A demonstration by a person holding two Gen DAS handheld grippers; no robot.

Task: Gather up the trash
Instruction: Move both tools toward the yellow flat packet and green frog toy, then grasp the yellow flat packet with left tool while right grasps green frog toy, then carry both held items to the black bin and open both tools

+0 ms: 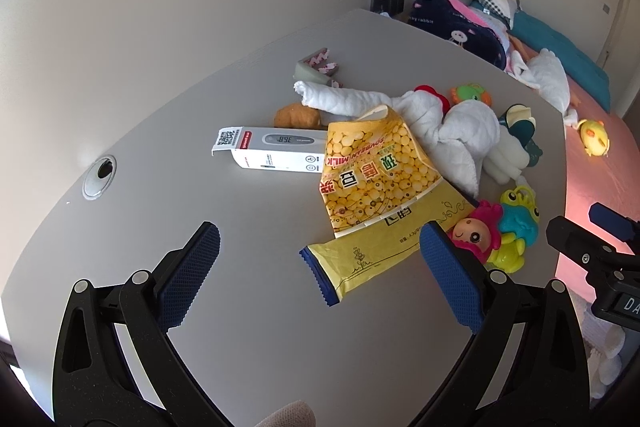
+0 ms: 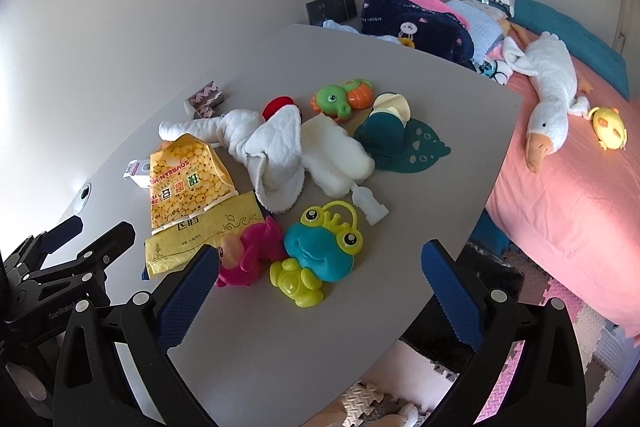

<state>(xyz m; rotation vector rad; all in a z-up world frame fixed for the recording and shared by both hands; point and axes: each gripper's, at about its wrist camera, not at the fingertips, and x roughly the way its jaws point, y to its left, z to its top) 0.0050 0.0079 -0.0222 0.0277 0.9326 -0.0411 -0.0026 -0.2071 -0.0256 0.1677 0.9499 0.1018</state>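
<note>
A yellow soybean-milk bag [image 1: 372, 167] [image 2: 186, 179] lies flat on the grey table [image 1: 240, 307] [image 2: 320, 339]. A yellow wrapper with a blue end [image 1: 360, 259] [image 2: 188, 243] lies just in front of it. Behind the bag sits a white thermometer box [image 1: 272, 149] [image 2: 136, 173]. My left gripper [image 1: 320, 259] hovers open above the table, with the wrapper's blue end between its fingers and nothing held. My right gripper [image 2: 320, 271] is open too, over the toys near the table's right side. The left gripper shows at the left of the right wrist view.
Toys and cloths crowd the table: a white towel [image 2: 272, 151], a pink doll [image 1: 476, 231] [image 2: 248, 255], a blue frog rattle [image 2: 324, 247], a lime toy [image 2: 298, 281], a teal bib [image 2: 400, 139]. A cable hole [image 1: 100, 175] is left. A pink bed [image 2: 568, 195] stands right.
</note>
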